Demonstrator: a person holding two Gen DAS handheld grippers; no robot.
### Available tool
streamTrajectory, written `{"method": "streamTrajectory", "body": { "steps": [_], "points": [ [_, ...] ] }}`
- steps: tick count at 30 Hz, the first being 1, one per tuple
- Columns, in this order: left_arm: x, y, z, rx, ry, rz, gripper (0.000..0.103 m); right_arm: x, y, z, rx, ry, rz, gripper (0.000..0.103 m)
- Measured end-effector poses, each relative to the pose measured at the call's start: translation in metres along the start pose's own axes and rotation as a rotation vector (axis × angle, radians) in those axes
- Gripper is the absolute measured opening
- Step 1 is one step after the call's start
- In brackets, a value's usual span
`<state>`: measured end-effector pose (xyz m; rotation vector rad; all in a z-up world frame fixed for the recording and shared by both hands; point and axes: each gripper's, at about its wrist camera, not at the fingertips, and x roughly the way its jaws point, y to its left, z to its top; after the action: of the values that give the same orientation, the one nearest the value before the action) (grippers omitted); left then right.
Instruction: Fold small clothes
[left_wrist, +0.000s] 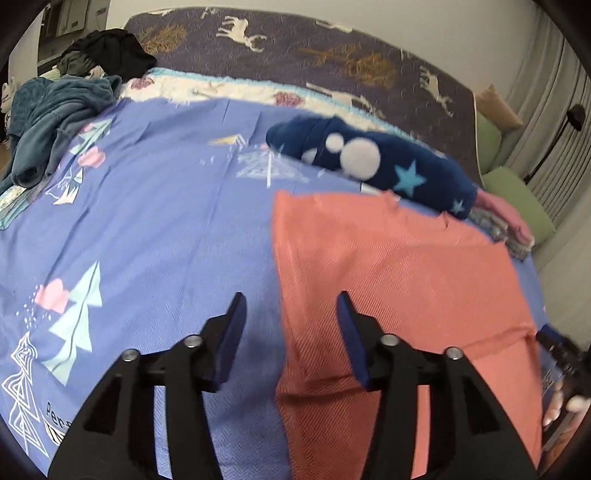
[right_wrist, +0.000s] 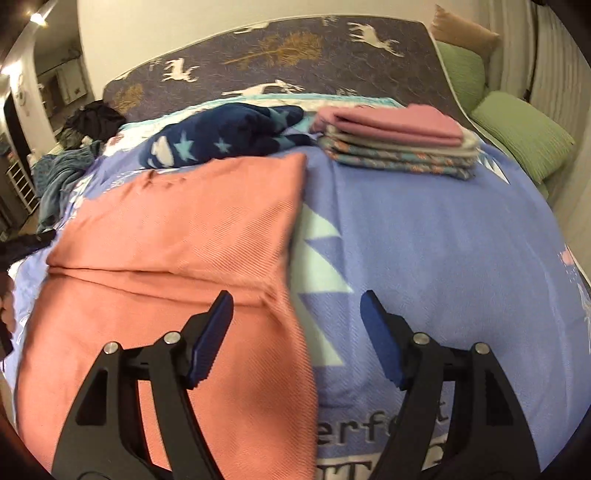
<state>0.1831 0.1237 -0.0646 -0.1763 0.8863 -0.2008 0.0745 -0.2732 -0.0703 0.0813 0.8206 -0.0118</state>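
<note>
Pink cloth (right_wrist: 177, 236) laid flat on the bed (right_wrist: 443, 240).
Both the left gripper (left_wrist: 291, 306) and right gripper (right_wrist: 295, 306) are held wide apart, empty.

Salmon cloth (right_wrist: 177, 236) beside folded stack (right_wrist: 399, 144)

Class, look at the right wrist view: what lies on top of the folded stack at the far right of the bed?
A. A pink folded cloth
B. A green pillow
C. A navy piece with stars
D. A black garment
A: a pink folded cloth tops the folded stack; the navy starred piece lies beside it.
</note>
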Motion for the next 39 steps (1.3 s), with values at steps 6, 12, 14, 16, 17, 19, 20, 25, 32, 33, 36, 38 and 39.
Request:
{"method": "streamTrajectory", "body": {
  "steps": [6,12,14,16,17,19,20,25,32,33,36,38,39],
  "points": [
    [0.018,-0.005,-0.020,0.096,0.017,0.094,0.067,0.035,0.000,0.001,0.031,0.088,-0.025,0.071],
    [0.006,0.001,-0.023,0.083,0.002,0.071,0.067,0.025,-0.038,-0.004,0.177,0.067,-0.081,0.068],
    [0.003,-0.001,-0.024,0.082,0.000,0.062,0.067,0.023,-0.034,-0.005,0.165,0.063,-0.092,0.068],
    [0.005,-0.004,-0.024,0.086,0.005,0.059,0.068,0.020,-0.027,-0.003,0.159,0.064,-0.091,0.068],
    [0.007,-0.005,-0.024,0.089,0.009,0.062,0.068,0.020,-0.026,-0.003,0.161,0.061,-0.075,0.068],
    [0.012,-0.006,-0.024,0.084,0.015,0.070,0.068,0.020,-0.017,0.000,0.130,0.037,-0.016,0.067],
    [0.013,-0.007,-0.023,0.084,0.015,0.076,0.068,0.022,-0.013,0.001,0.106,0.032,-0.018,0.067],
    [0.011,-0.007,-0.025,0.091,0.006,0.094,0.073,0.033,-0.043,-0.001,0.243,0.064,-0.048,0.059],
    [-0.006,0.007,-0.027,0.061,-0.033,0.105,0.074,0.022,-0.042,-0.003,0.241,0.069,-0.034,0.059],
    [-0.010,0.006,-0.025,0.068,-0.045,0.103,0.074,0.019,-0.042,-0.002,0.245,0.072,-0.021,0.059],
    [-0.015,0.000,-0.011,0.086,-0.080,0.076,0.074,0.000,-0.037,0.012,0.238,0.024,0.030,0.058],
    [-0.010,-0.008,0.002,0.109,-0.088,0.082,0.073,-0.005,-0.028,0.028,0.201,-0.019,0.055,0.058],
    [-0.005,-0.013,0.009,0.122,-0.085,0.091,0.073,-0.002,-0.023,0.040,0.177,-0.029,0.065,0.058]
  ]
}}
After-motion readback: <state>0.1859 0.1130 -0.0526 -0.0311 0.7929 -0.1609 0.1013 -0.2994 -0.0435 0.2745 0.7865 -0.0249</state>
